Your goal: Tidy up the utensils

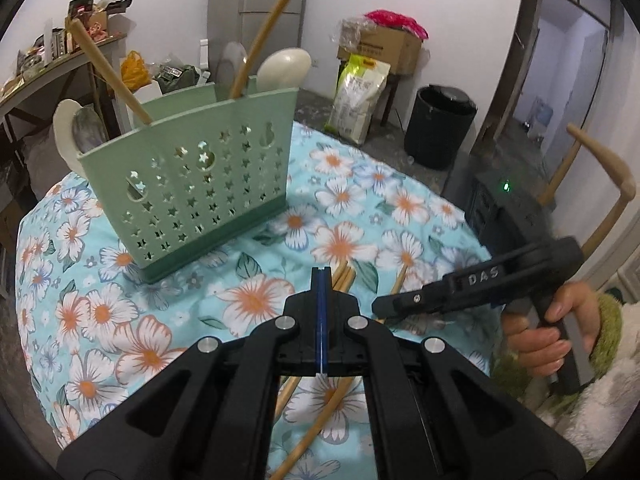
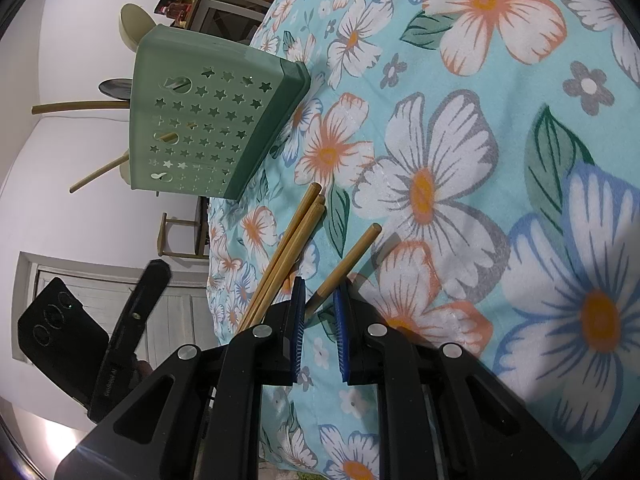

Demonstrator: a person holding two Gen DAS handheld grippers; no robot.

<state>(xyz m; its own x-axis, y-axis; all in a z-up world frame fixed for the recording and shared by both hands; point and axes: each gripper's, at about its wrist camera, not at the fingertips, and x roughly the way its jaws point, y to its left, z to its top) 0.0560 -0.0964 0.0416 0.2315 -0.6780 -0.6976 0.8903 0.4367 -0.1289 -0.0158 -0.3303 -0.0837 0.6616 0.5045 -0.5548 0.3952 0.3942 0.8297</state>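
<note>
Left gripper (image 1: 321, 276) has its blue pads pressed flat together with nothing between them, hovering over the floral tablecloth (image 1: 344, 200) just above the loose wooden chopsticks (image 1: 344, 278), whose lengths run under its body toward the camera. Right gripper (image 2: 319, 296) is rolled sideways, so its view is tilted; its jaws stand apart with a gap, and one single chopstick (image 2: 352, 256) runs down into that gap. The pads don't look closed on it; contact can't be confirmed. A bundle of three chopsticks (image 2: 292, 236) lies just beside that one on the cloth, passing along the outside of the gripper's nearer finger. In the left view the right gripper (image 1: 384, 306) comes in from the right, low over the cloth beside the chopsticks, with the person's hand (image 1: 552, 332) on its grip. The green utensil holder (image 1: 192, 172), with star cutouts, stands upright on the tablecloth beyond the chopsticks, apart from both grippers. It holds two wooden handles (image 1: 264, 36) leaning outward, a pale spoon (image 1: 286, 68) at the back and another pale spoon (image 1: 66, 132) at the left end. Background: black bin (image 1: 438, 124), cardboard box (image 1: 384, 46), cluttered shelf (image 1: 52, 60), wooden chair (image 1: 600, 176).
</note>
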